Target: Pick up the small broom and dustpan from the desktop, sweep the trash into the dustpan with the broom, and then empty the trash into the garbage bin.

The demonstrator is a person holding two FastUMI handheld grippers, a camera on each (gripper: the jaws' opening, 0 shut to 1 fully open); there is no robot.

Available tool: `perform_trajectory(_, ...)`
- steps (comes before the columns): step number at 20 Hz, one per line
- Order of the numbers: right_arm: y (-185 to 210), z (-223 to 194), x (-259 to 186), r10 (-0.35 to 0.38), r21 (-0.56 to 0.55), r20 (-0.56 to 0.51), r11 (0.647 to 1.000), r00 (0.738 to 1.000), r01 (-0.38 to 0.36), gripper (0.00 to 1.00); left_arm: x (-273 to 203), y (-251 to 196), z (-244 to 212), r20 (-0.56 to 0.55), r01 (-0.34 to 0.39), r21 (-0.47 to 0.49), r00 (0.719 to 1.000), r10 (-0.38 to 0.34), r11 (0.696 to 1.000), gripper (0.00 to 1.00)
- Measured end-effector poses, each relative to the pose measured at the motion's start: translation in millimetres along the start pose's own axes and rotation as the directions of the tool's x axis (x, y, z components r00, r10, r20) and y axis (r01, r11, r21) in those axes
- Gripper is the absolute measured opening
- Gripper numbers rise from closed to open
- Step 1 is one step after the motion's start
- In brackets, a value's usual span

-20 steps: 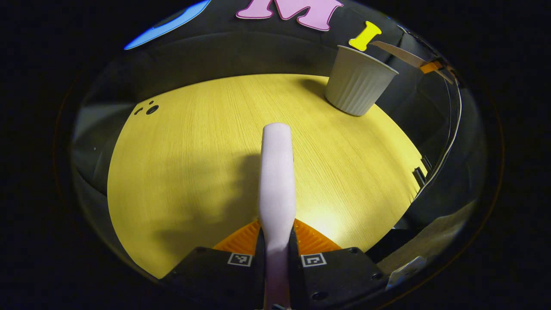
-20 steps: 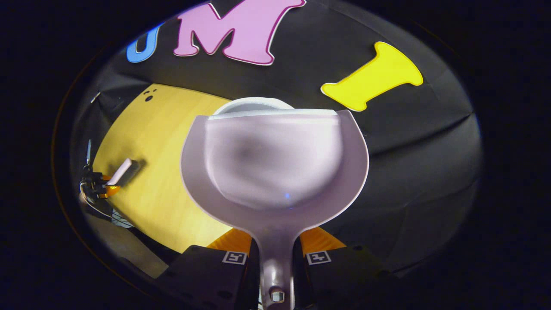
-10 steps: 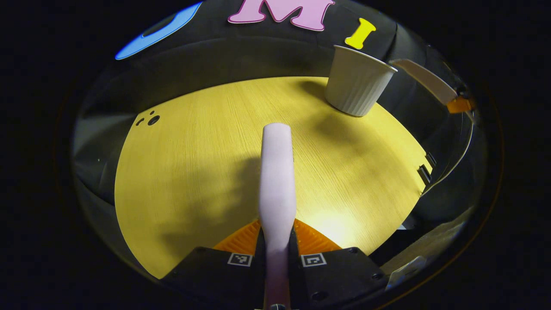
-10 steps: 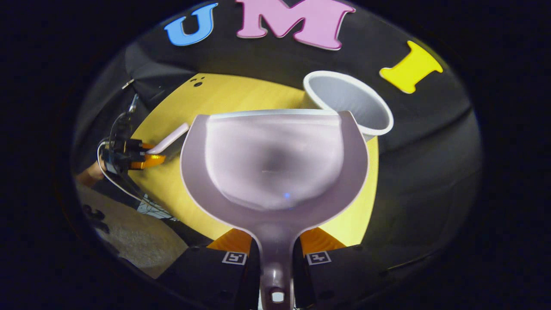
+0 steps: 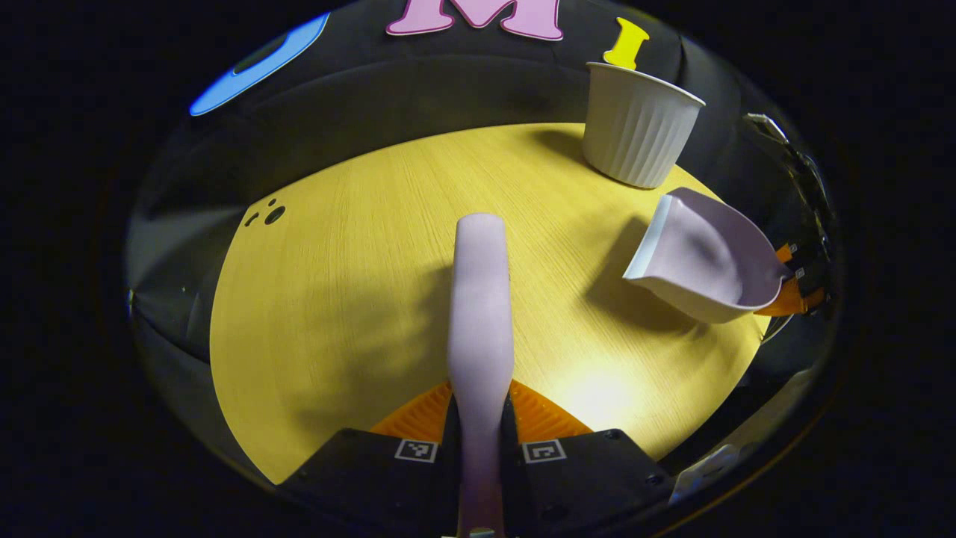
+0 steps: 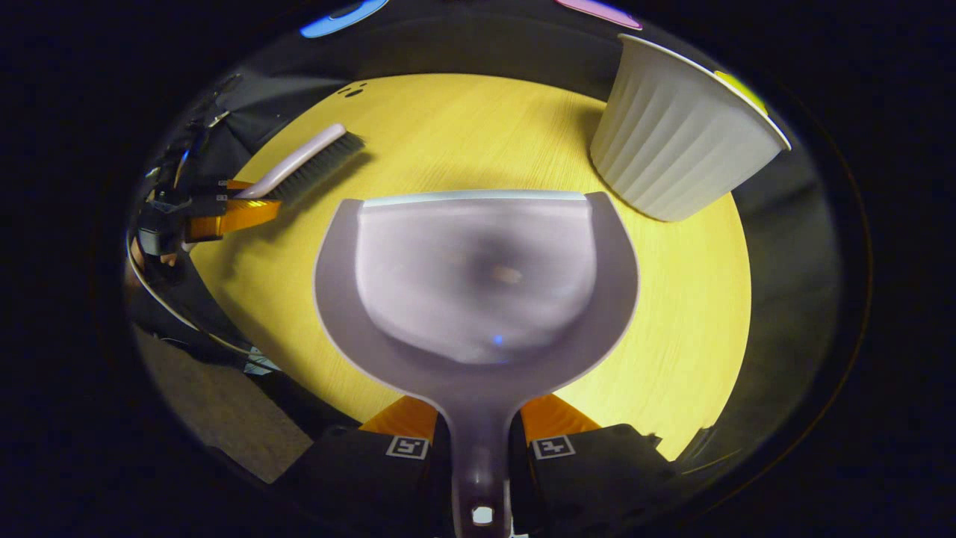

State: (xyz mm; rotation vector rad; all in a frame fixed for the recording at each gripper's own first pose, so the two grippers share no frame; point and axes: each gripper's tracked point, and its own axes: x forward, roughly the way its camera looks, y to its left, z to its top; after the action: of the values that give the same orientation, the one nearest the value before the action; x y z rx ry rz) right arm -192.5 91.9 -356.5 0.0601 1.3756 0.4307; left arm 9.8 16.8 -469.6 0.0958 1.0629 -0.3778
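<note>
One pale lilac dustpan (image 6: 478,284), scoop bare.

Desk (image 5: 358,299): yellow wood-grain top, rounded edge, small dark holes (image 5: 267,215) near far-left edge. Grey speckled floor (image 6: 216,411) below near edge.

Yellow wood-grain tabletop (image 5: 358,299) under my fingers, rounded edge. White ribbed bin (image 5: 638,131) stands upright on it at far edge, only thing resting directly on surface. Small dark holes (image 5: 267,214) in tabletop well left of bin, near far-left edge. Shadows fall on surface just in front of bin. Grain runs toward far edge.
</note>
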Motion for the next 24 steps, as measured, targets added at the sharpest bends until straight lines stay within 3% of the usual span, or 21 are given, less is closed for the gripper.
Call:
perform_trajectory(5, 6.1, -3.7, 17.3, 0.013, 0.062, -0.004, 0.998, 1.000, -0.013, 0.37, 21.0, 3.0, -16.2, -0.041, -0.025, 0.003, 0.999, 0.025, 1.000, 0.26)
perform_trajectory(7, 3.9, -3.3, 20.4, 0.002, 0.057, 0.004, 0.998, 1.000, -0.003, 0.33, 23.9, 4.1, -19.6, -0.050, -0.039, 0.014, 0.998, 0.039, 0.999, 0.28)
perform_trajectory(9, 3.7, -6.4, 25.1, -0.001, 0.029, -0.006, 1.000, 1.000, 0.001, 0.40, 22.8, 3.4, -20.6, -0.052, -0.041, 0.026, 0.998, 0.043, 0.999, 0.28)
perform_trajectory(12, 11.8, -5.0, 24.3, 0.033, 0.052, -0.015, 0.998, 0.999, -0.032, 0.36, 20.8, 5.6, -15.2, -0.037, -0.053, 0.055, 0.998, 0.055, 0.997, 0.30)
perform_trajectory(13, 12.4, -5.4, 21.9, 0.036, 0.055, -0.018, 0.998, 0.999, -0.035, 0.40, 16.2, 5.4, -15.8, -0.033, -0.060, 0.061, 0.998, 0.062, 0.996, 0.30)
perform_trajectory(20, 10.6, 4.8, -54.6, 0.064, 0.130, 0.093, 0.989, 0.994, -0.075, 0.37, -41.5, 4.0, -2.0, 0.051, -0.071, 0.057, 0.996, 0.068, 0.996, 0.31)
perform_trajectory(23, 6.6, 44.9, -108.1, 0.014, 0.118, 0.278, 0.992, 0.961, -0.048, 0.37, -91.9, 4.1, 45.0, 0.201, -0.082, 0.004, 0.976, 0.079, 0.997, 0.31)
perform_trajectory(24, 4.9, 78.8, -139.9, -0.023, 0.094, 0.418, 0.995, 0.908, -0.018, 0.37, -115.0, 5.7, 71.9, 0.289, -0.079, -0.018, 0.954, 0.081, 0.997, 0.31)
